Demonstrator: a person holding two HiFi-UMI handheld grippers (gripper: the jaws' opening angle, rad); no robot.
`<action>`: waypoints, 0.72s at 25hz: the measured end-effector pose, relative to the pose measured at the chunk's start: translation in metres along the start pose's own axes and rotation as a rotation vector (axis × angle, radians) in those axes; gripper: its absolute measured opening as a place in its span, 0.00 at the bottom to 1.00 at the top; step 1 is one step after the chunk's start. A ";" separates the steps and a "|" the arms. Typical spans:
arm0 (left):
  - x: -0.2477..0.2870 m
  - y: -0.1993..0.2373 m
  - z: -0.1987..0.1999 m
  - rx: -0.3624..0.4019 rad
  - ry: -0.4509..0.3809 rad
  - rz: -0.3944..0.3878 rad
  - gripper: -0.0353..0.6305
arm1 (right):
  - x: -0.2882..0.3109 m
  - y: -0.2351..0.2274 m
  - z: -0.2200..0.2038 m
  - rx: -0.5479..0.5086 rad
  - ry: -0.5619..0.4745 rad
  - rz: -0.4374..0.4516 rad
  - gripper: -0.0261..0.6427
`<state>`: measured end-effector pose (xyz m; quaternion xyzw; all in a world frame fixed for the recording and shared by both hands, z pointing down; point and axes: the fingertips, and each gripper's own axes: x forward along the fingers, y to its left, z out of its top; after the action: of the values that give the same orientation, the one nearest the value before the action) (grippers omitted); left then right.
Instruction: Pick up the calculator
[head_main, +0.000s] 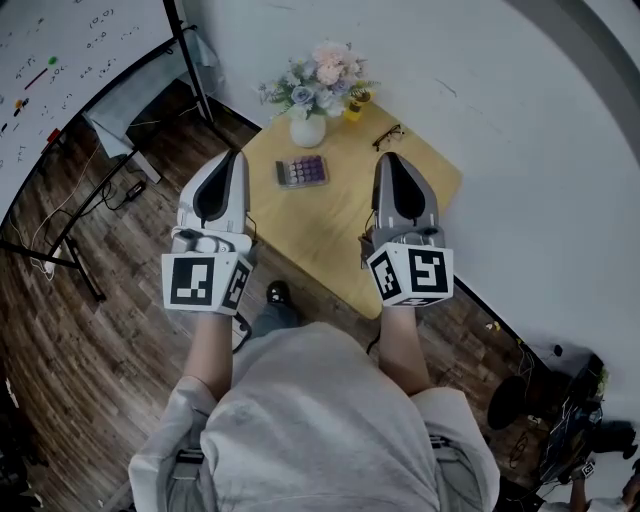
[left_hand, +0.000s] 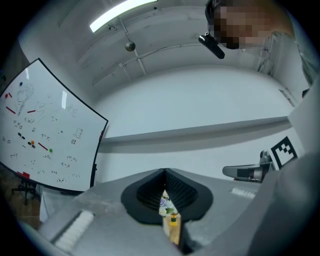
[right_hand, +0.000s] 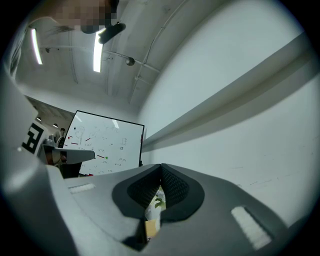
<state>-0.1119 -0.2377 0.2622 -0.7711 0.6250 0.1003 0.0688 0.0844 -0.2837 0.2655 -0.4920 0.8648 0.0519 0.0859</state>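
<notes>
Both the left gripper (head_main: 234, 158) and the right gripper (head_main: 391, 160) have their jaws pressed together on nothing. A reach from here would, I judge, shove the calculator (head_main: 301, 171) rather than take it, so the jaws must spread first. The calculator lies flat on the yellow table (head_main: 340, 235), between the 2 grippers' tips and nearer the left gripper. Thin and flat, it may slide toward the far edge if nudged. Just beyond it stands the white vase (head_main: 308, 130) of flowers, which an overshoot could tip. The glasses (head_main: 388, 136) lie to the vase's right. Both forearms reach straight forward, side by side, the grippers aimed at the far wall and tilted slightly up.
</notes>
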 end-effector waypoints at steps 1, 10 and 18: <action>0.006 0.003 -0.001 -0.002 0.001 0.000 0.06 | 0.006 -0.002 -0.001 -0.001 0.002 0.001 0.04; 0.051 0.026 -0.014 -0.003 0.014 -0.006 0.06 | 0.055 -0.017 -0.013 -0.006 0.014 -0.010 0.04; 0.085 0.053 -0.033 -0.016 0.042 -0.005 0.06 | 0.094 -0.023 -0.030 0.006 0.043 -0.018 0.04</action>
<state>-0.1449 -0.3369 0.2745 -0.7752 0.6235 0.0888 0.0497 0.0541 -0.3803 0.2757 -0.5003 0.8622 0.0382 0.0691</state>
